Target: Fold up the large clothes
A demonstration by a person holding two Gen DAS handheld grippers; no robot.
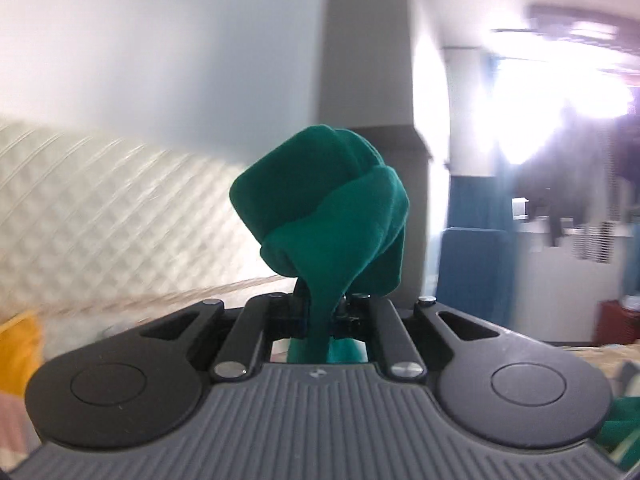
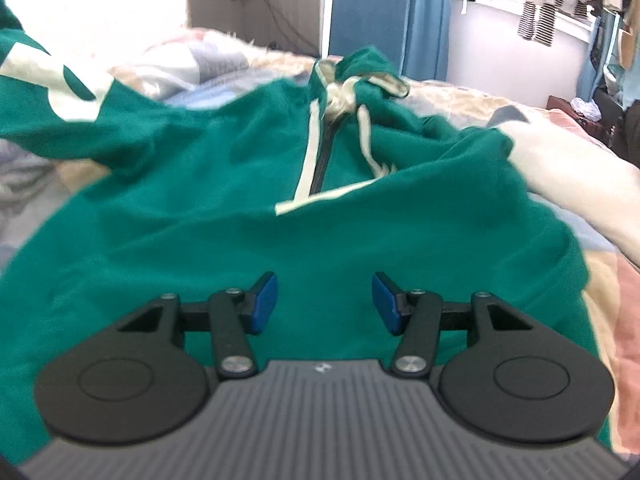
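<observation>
Fabric fills my left view: the left gripper [image 1: 320,312] pinches a bunched fold of the green hoodie [image 1: 324,200]. In my right view the right gripper [image 2: 325,304] hangs half-open, empty, above the hoodie [image 2: 240,220] on the bed [image 2: 580,168], hood farthest away. No readable writing.

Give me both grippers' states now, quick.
Left gripper: shut on a bunch of the green garment.
Right gripper: open, empty, above the green garment.

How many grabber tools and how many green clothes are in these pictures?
Grippers: 2, the left gripper shut on a bunch of the green garment, and the right gripper open above it.
Green garments: 1.
Total: 3.
</observation>
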